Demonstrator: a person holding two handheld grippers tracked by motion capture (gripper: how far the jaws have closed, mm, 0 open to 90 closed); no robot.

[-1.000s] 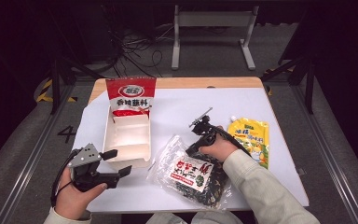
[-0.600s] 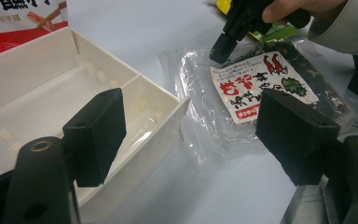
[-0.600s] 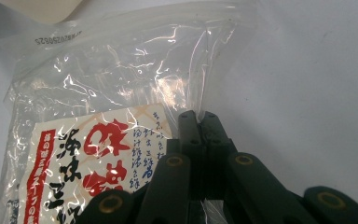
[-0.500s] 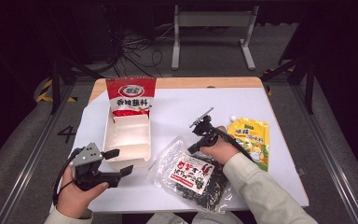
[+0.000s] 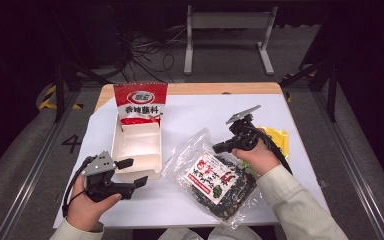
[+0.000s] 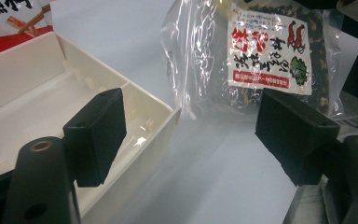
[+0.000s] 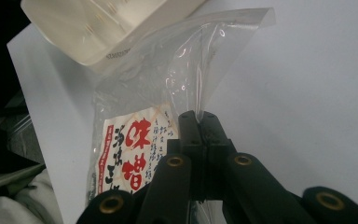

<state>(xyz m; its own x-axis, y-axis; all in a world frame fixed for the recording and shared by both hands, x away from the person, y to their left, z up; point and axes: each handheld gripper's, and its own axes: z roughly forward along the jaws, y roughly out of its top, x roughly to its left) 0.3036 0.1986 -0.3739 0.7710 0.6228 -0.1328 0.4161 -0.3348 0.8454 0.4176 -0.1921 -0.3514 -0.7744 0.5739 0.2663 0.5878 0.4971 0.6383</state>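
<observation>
- The right gripper (image 5: pixel 219 148) has its jaws pressed together on the clear edge of the seaweed bag (image 5: pixel 214 179); the jaws have just been closing, with the plastic film between them.
- In the right gripper view the jaws meet on the film beside the bag's red-lettered label (image 7: pixel 135 154).
- The bag lies at the near middle of the white-covered bench (image 5: pixel 200 112), just right of the white tray (image 5: pixel 136 147), its near end seemingly lifted a little.
- The left gripper (image 5: pixel 135 173) hangs near the tray's near corner, jaws wide with nothing between them.
- A red snack packet (image 5: pixel 140 102) stands at the tray's far end.
- A yellow packet (image 5: pixel 275 140) lies behind the right hand (image 5: pixel 255 157).
</observation>
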